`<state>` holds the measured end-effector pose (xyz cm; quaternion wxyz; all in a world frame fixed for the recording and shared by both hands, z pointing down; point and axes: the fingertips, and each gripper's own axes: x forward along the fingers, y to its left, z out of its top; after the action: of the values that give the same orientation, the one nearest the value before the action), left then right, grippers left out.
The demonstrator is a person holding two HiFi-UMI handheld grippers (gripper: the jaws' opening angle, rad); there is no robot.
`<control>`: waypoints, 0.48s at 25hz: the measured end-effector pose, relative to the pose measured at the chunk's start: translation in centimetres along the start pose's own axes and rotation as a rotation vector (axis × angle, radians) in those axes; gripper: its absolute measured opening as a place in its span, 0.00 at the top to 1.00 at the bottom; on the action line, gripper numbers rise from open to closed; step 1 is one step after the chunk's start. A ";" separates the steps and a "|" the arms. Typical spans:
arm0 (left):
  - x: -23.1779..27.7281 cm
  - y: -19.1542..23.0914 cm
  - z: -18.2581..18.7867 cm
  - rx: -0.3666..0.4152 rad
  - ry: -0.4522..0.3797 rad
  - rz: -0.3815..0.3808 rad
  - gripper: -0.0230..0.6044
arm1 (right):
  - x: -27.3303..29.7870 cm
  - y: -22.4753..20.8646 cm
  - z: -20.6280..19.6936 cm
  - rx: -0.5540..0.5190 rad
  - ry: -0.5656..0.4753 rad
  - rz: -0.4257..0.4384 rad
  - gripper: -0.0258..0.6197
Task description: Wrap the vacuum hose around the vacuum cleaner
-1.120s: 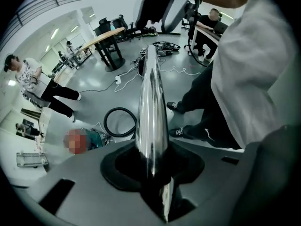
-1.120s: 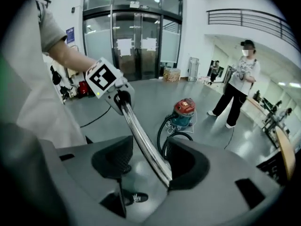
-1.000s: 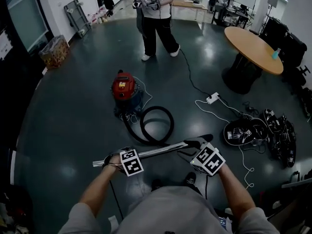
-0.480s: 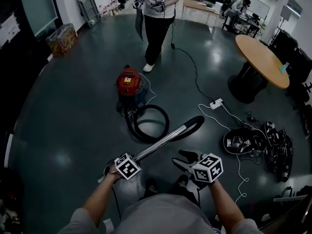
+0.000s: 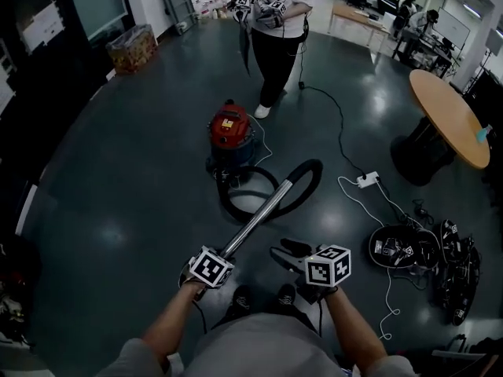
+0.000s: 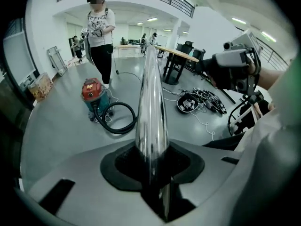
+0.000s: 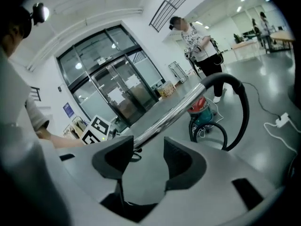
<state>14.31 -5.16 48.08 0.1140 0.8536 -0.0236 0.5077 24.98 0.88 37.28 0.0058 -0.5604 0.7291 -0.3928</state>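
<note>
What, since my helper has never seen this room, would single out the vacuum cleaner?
On the dark floor, near the standing person, sits a squat canister, the vacuum cleaner. Nothing else has its red top over a teal body, with a black hose looping from its base.

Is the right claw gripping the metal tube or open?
Open. On the right claw, the jaws stand apart with nothing between; the metal tube passes beyond them.

One vacuum cleaner (image 5: 230,129), one hose (image 5: 317,173), one metal tube (image 5: 259,218), one table (image 5: 444,116).
</note>
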 end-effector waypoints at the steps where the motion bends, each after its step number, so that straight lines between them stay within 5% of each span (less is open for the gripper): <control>1: 0.1 -0.6 0.3 -0.026 -0.008 0.002 0.74 | 0.2 -0.4 0.2 0.037 -0.013 0.017 0.64; 9: 0.0 -4.9 1.8 -0.172 -0.063 0.049 0.74 | 4.0 -2.5 -0.1 0.283 -0.039 0.134 0.63; 12: -0.1 -7.3 2.7 -0.197 -0.070 0.070 0.74 | 3.9 -2.4 -0.3 0.383 -0.062 0.184 0.51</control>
<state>17.70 1.39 45.52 0.1789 0.8541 -0.1073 0.4764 25.37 -2.29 40.57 0.1704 -0.4918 0.6888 -0.5046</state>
